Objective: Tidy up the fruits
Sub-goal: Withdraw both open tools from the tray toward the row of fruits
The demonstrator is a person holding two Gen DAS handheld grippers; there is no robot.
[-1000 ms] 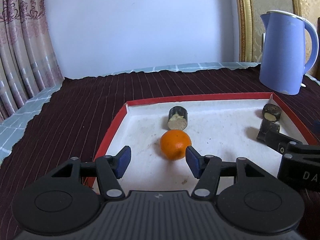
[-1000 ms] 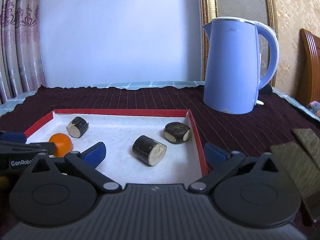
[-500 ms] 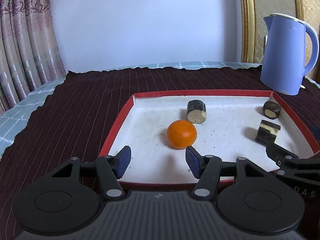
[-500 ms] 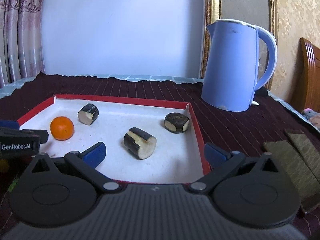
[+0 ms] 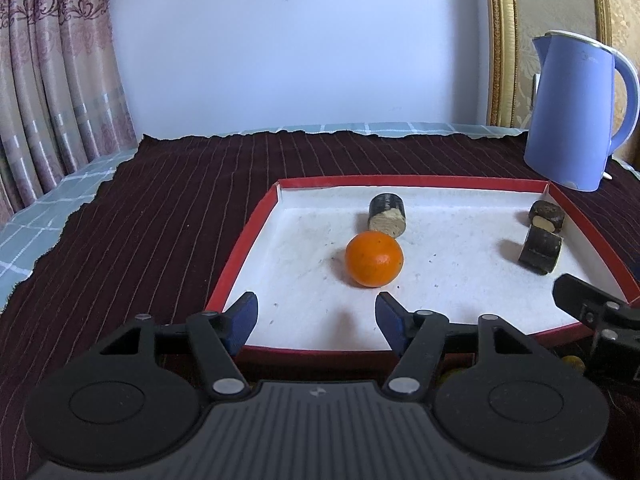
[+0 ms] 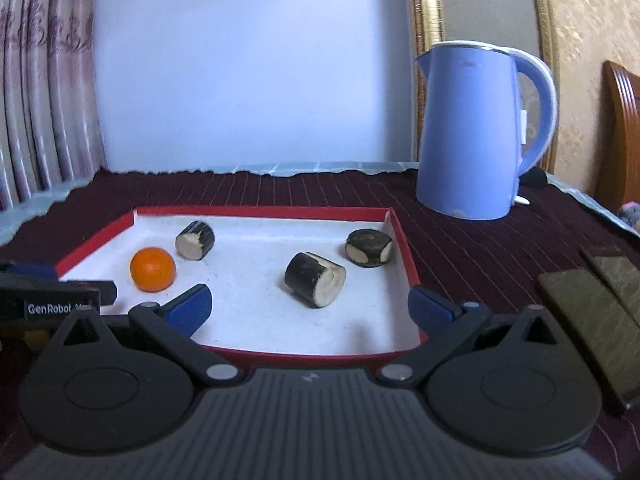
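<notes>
An orange lies in a white tray with a red rim on a dark striped cloth. Three dark-skinned cut pieces with pale ends share the tray: one just behind the orange and two at the right. My left gripper hovers over the tray's near edge. Its jaws are opening with nothing between them, and the orange sits just beyond its tips. My right gripper is open wide at the tray's near right corner, with a cut piece just ahead of its tips.
A blue kettle stands on the cloth behind the tray's right corner. Flat dark slabs lie on the cloth to the right. Curtains hang at the left and a wooden chair stands far right.
My left gripper has drawn back from the orange, which earlier lay against its right finger, and its jaws stand slightly wider. My right gripper has also pulled back a little from the tray.
</notes>
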